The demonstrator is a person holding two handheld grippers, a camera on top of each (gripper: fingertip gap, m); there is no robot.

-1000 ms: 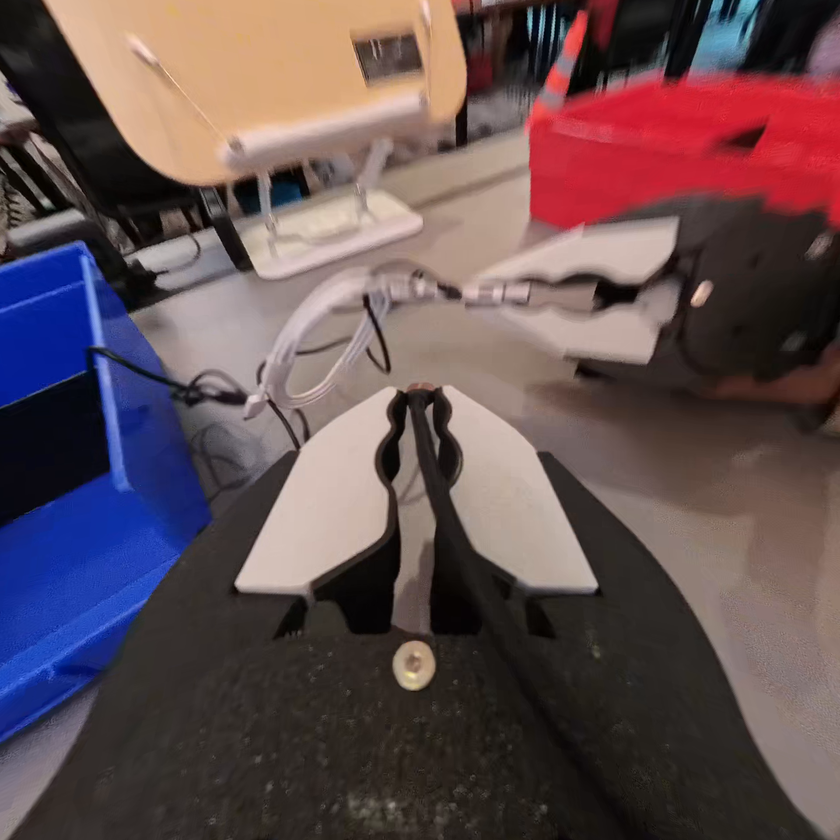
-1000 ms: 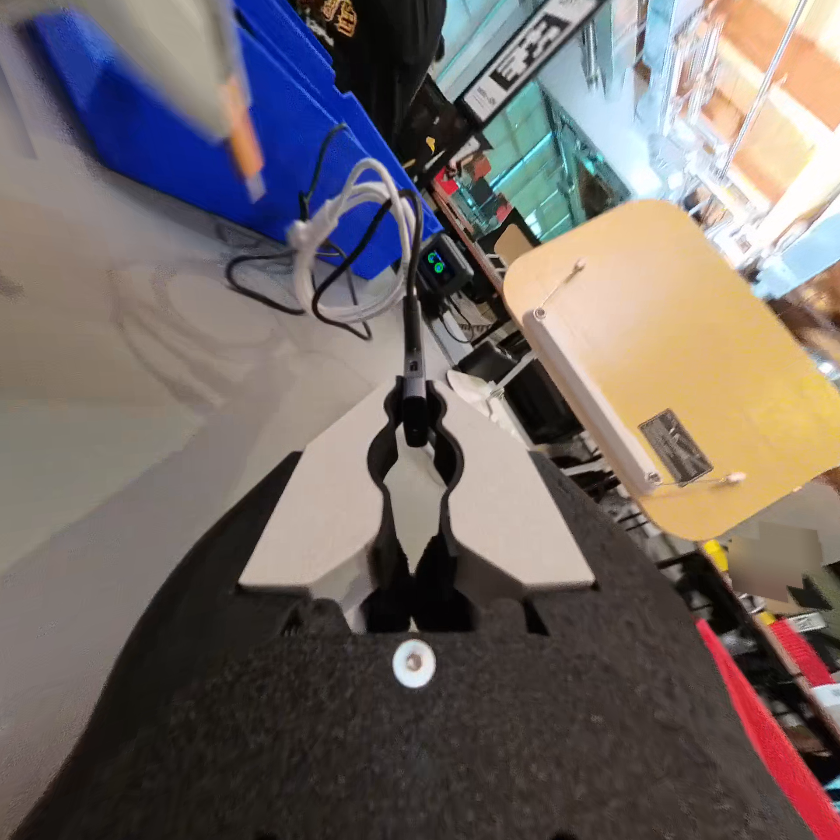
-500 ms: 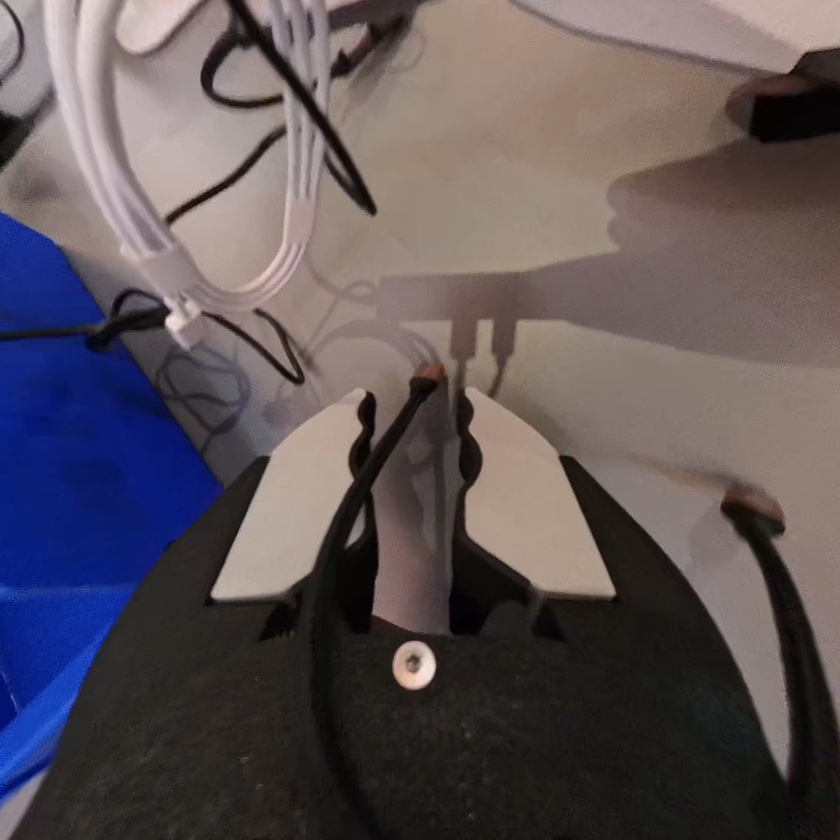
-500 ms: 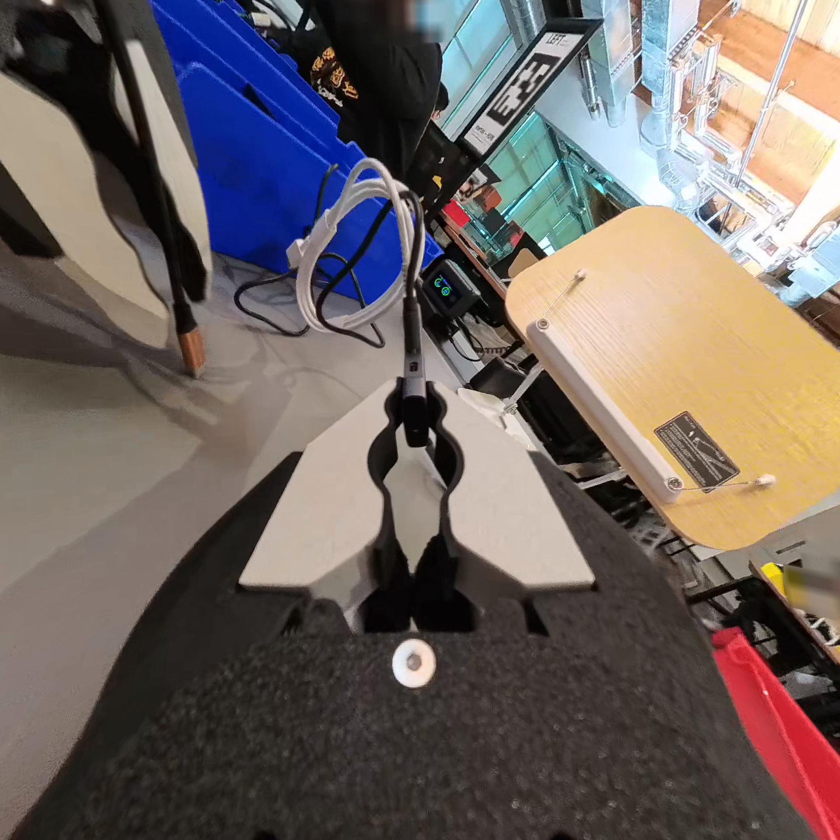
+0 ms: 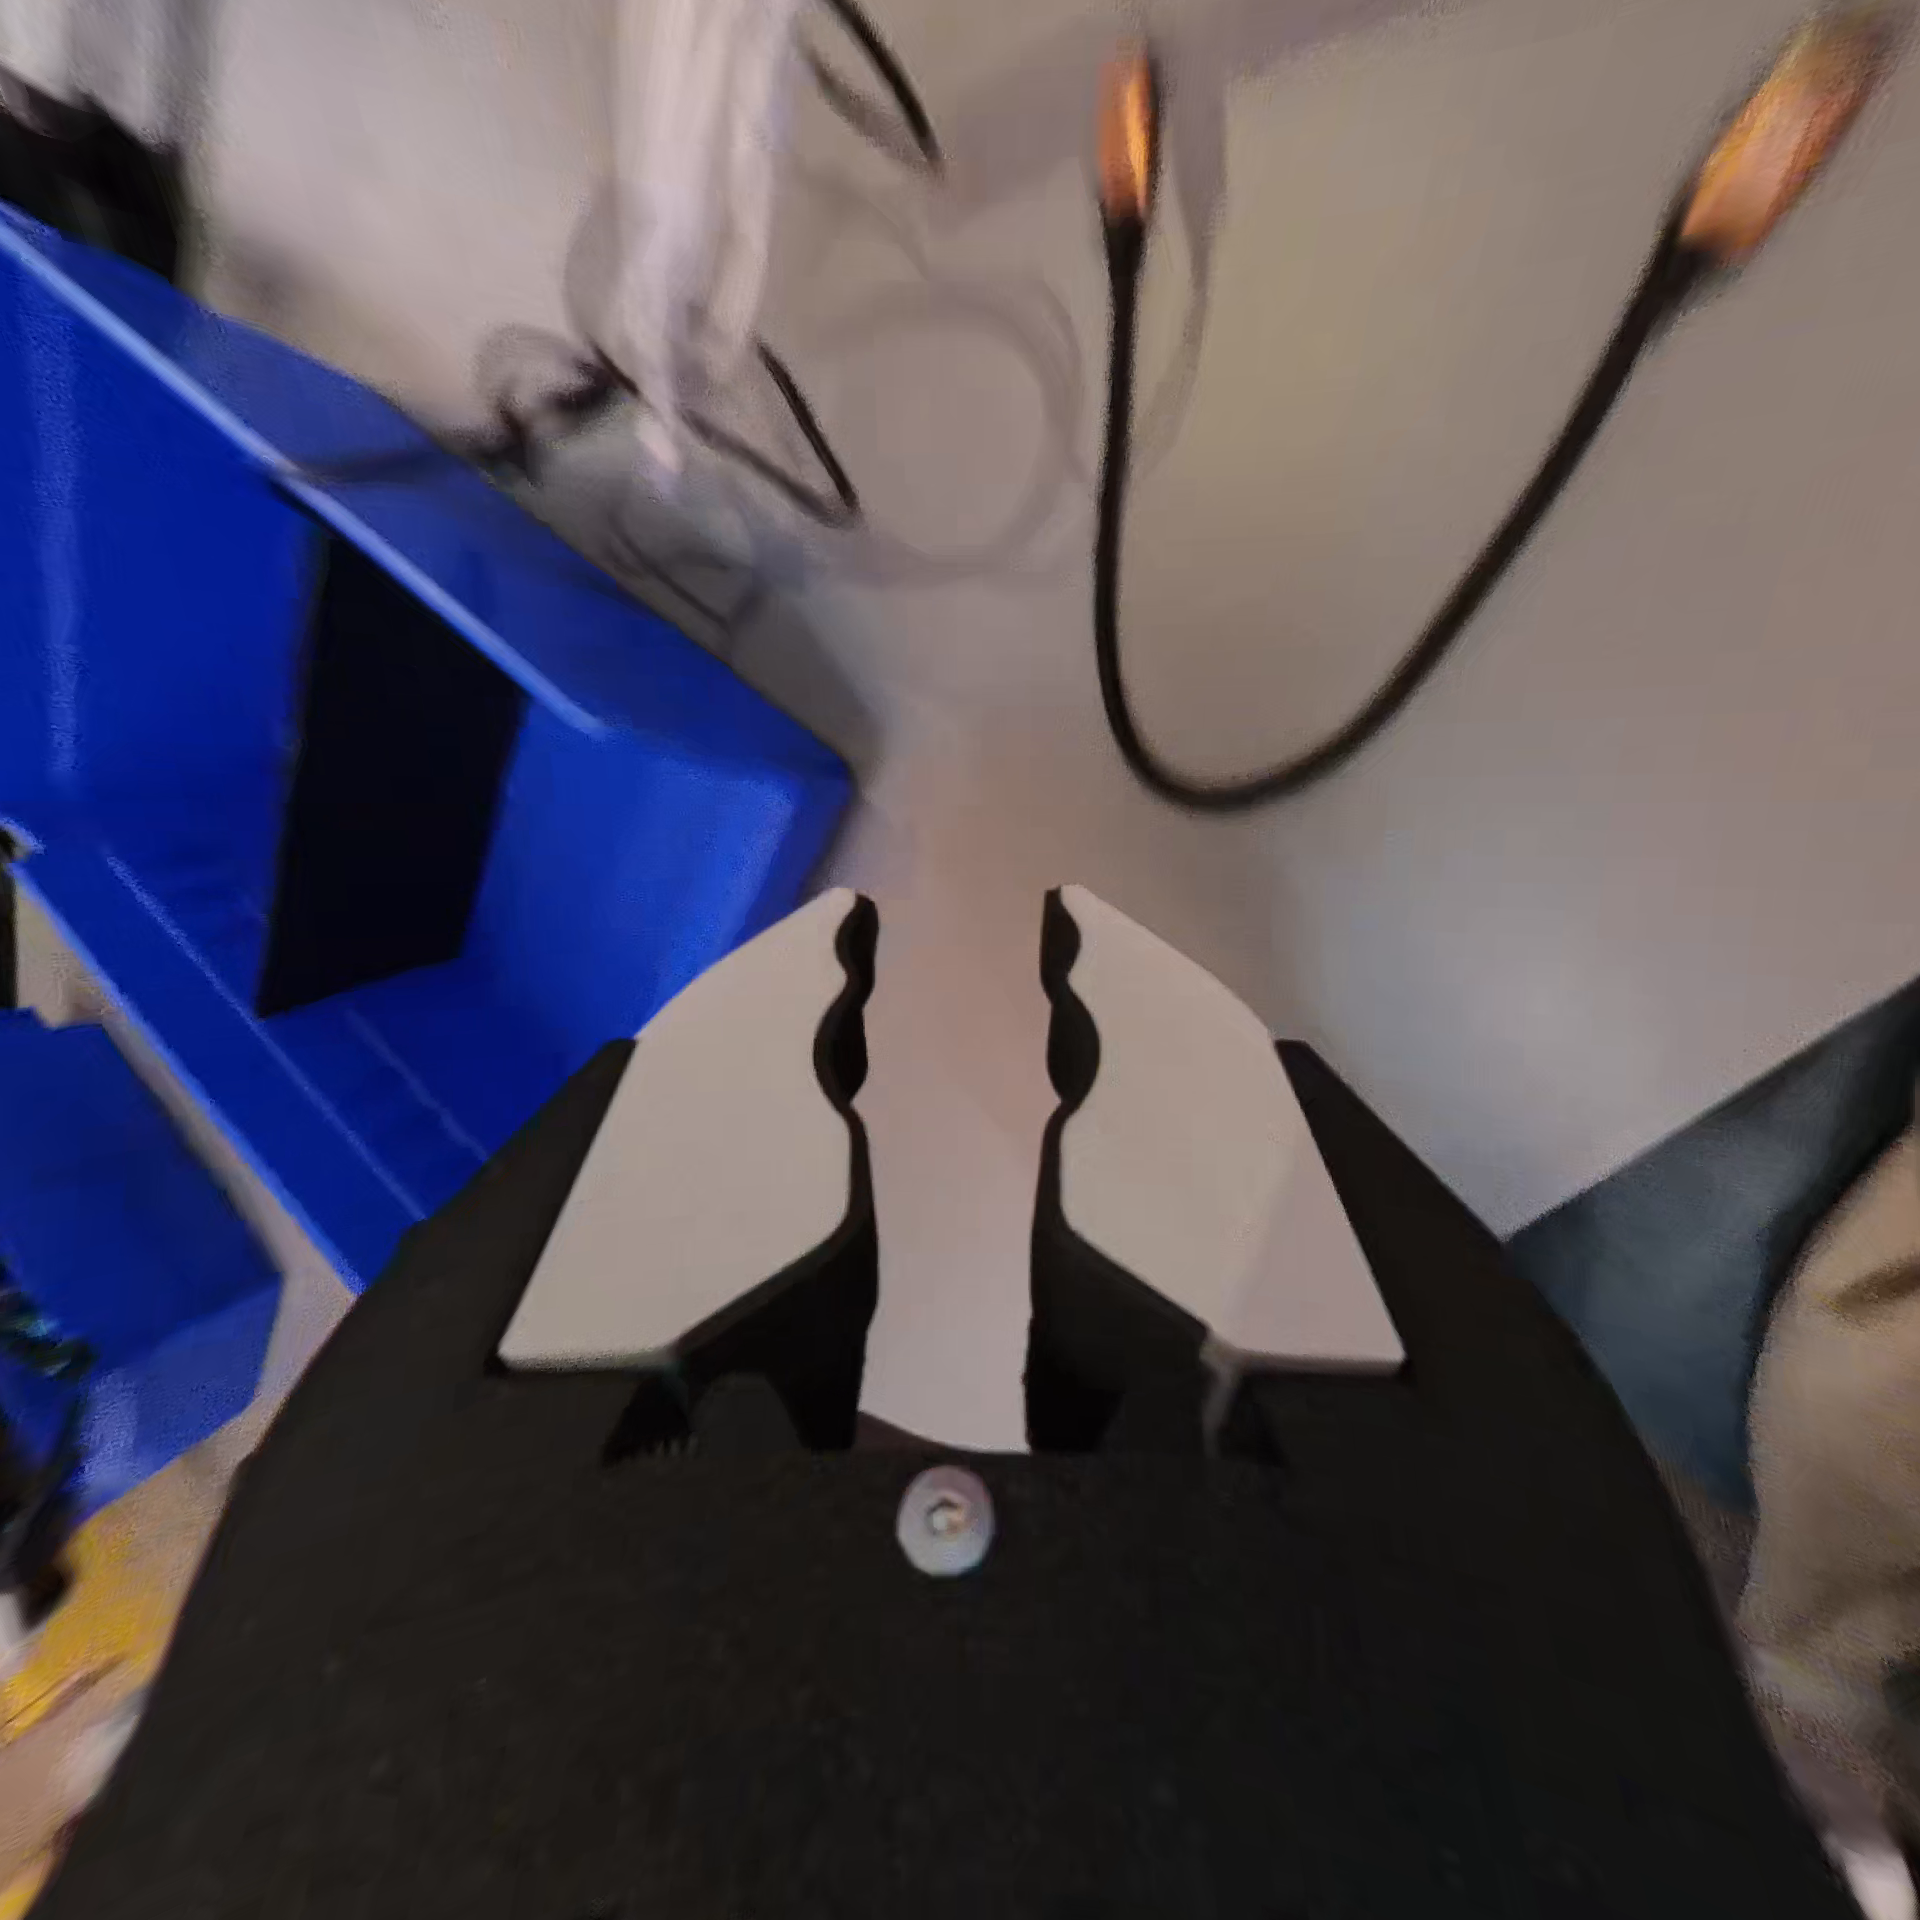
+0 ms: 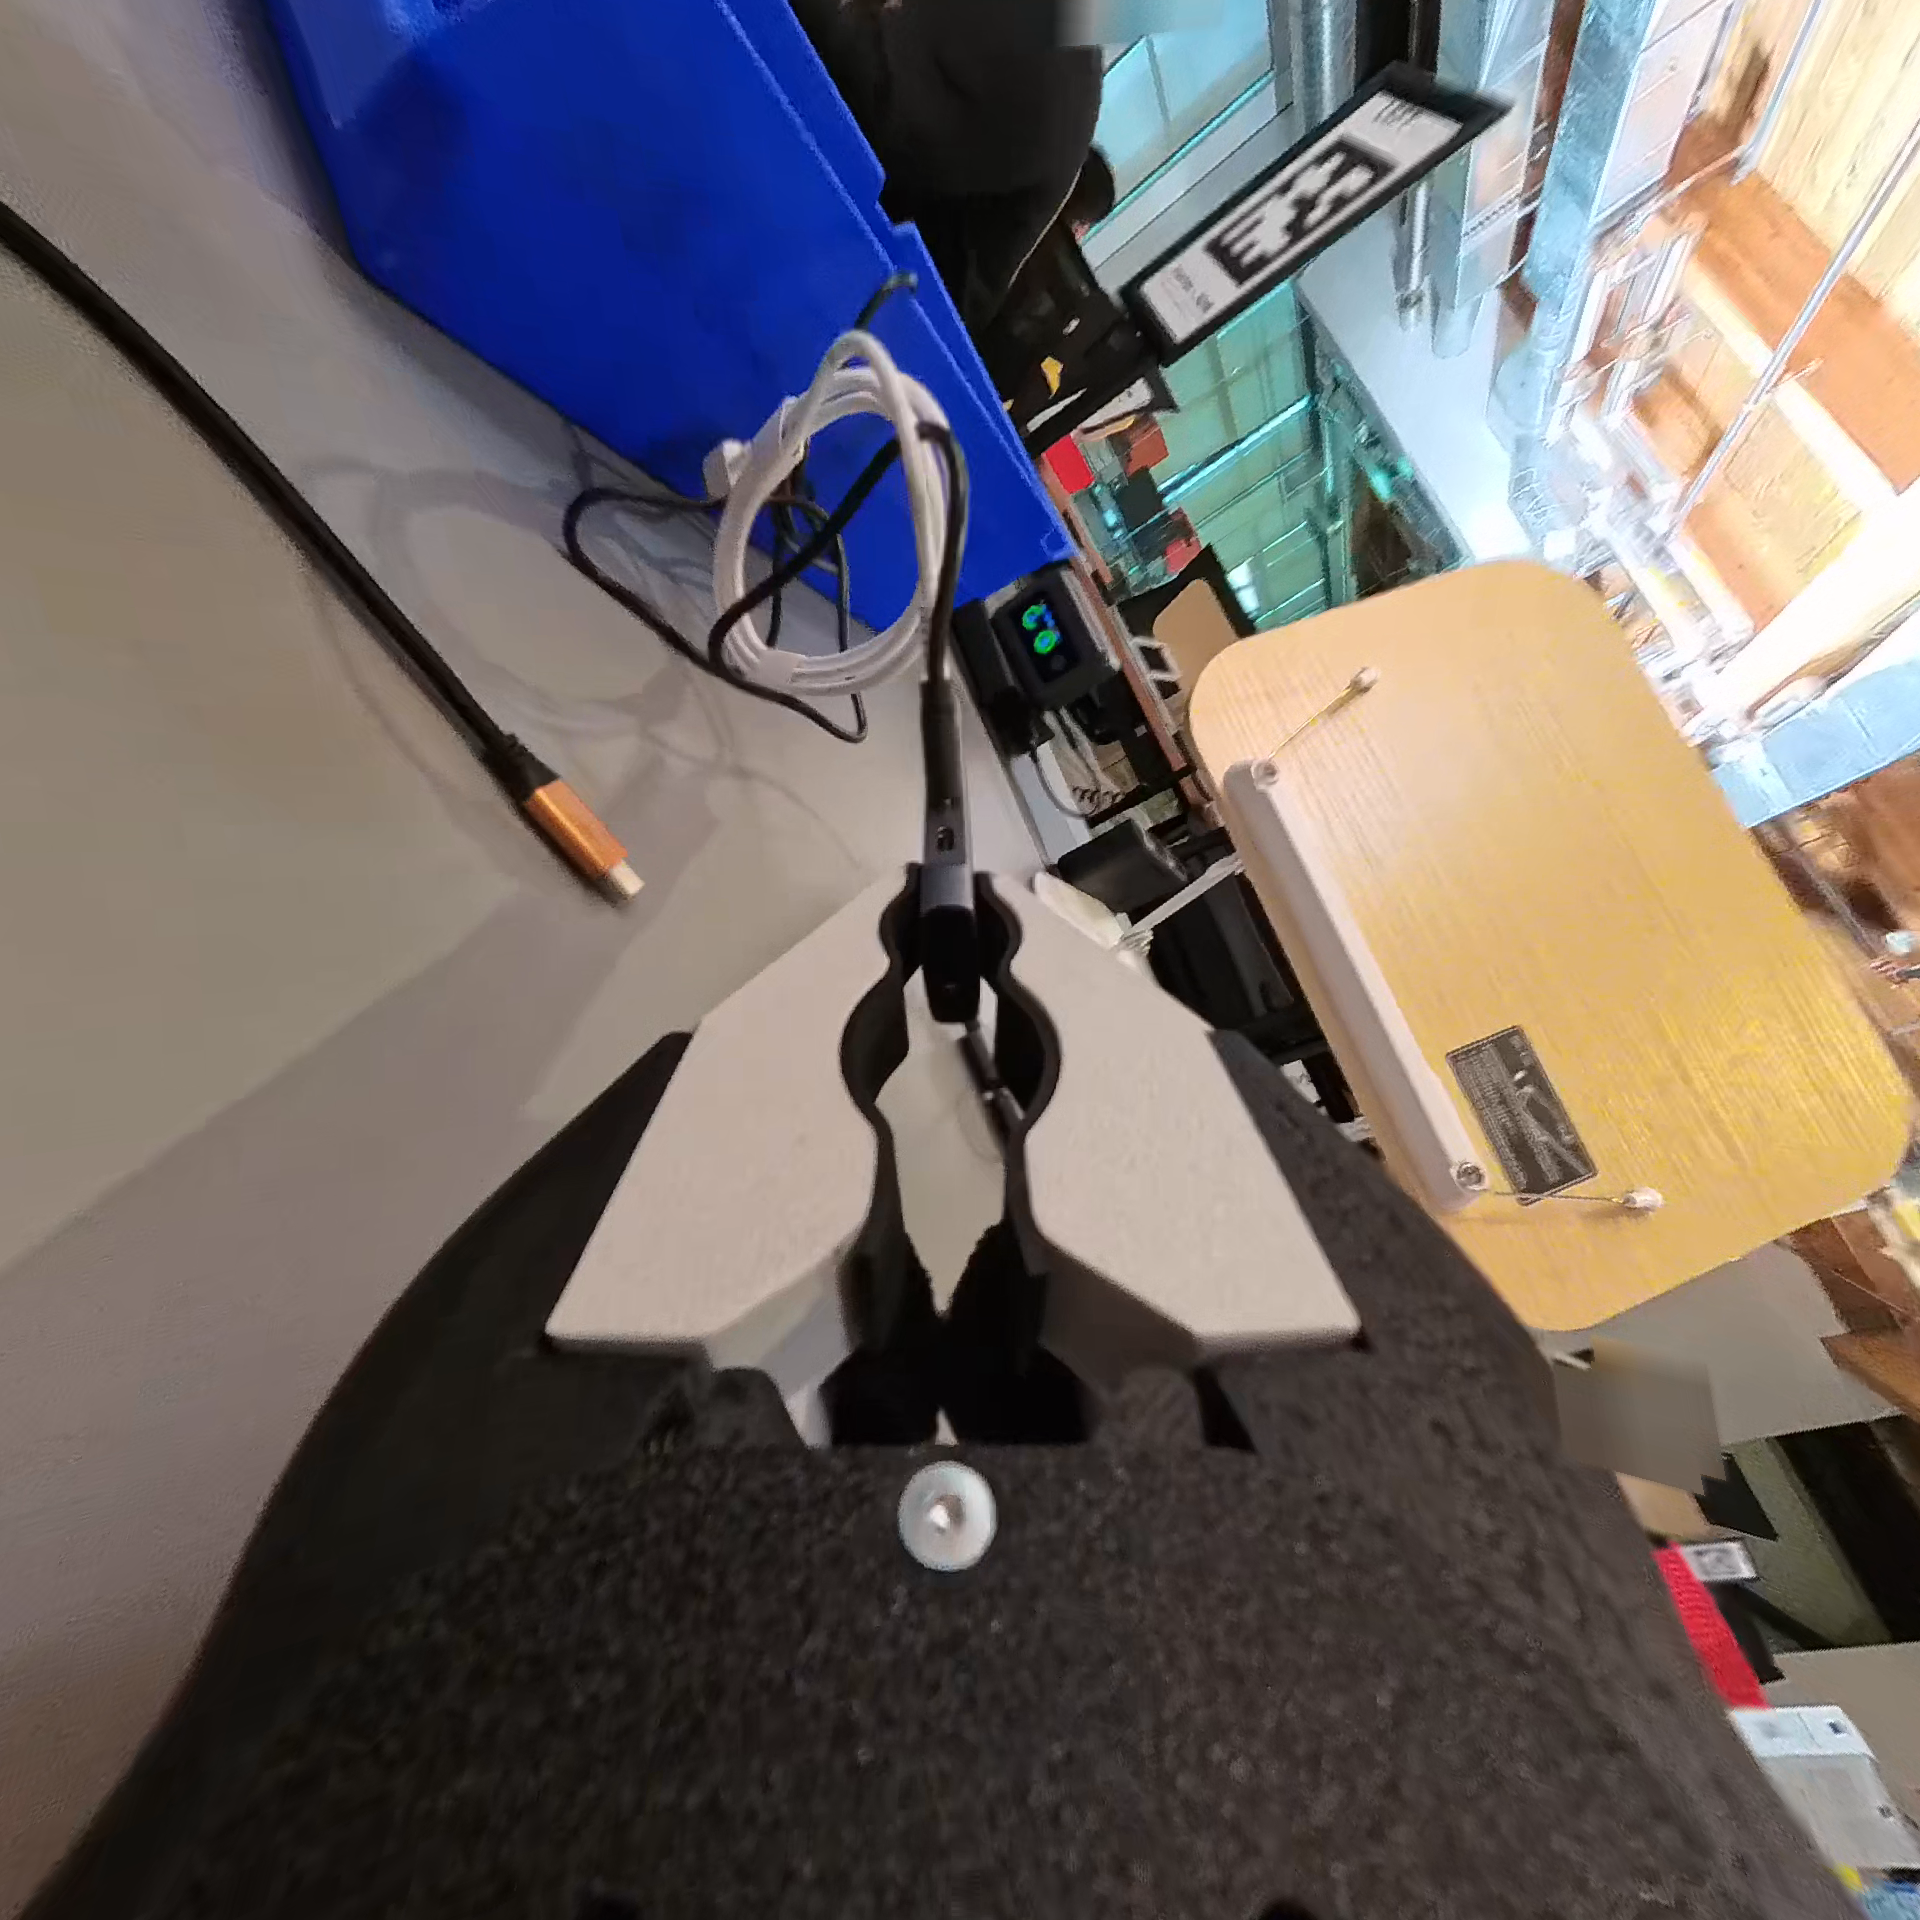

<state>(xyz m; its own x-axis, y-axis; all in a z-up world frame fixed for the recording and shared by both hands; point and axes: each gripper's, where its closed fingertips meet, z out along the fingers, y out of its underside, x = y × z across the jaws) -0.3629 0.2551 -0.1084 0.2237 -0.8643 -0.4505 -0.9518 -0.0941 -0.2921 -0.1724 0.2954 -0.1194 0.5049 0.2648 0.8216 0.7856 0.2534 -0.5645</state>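
In the left wrist view, the blue plastic bin (image 5: 436,790) sits to the left of our left gripper (image 5: 958,914), its corner close to the left fingertip. Our fingers here are spread apart with nothing between them, only bare grey tabletop (image 5: 1507,727) showing in the gap. Ahead of the fingertips and a little to the right, a black braided cable with copper-coloured plugs (image 5: 1247,769) lies in a loop on the table, clear of both fingers. The view is blurred, so the pale cable bundle farther ahead to the left is only a smear.

In the right wrist view, the same black braided cable (image 6: 312,540) runs across the table to the left of our right gripper (image 6: 948,894), its copper plug end lying apart from the left finger. Our fingers are clenched on a dark grey connector plug (image 6: 948,945), pinched right at the tips; its thin black lead rises straight ahead. Hanging beyond the tips is a coiled white cable bundle (image 6: 831,540), with the blue bin (image 6: 623,229) behind it. To the right of the fingers stands a tilted light wooden board with a white rail (image 6: 1538,935).
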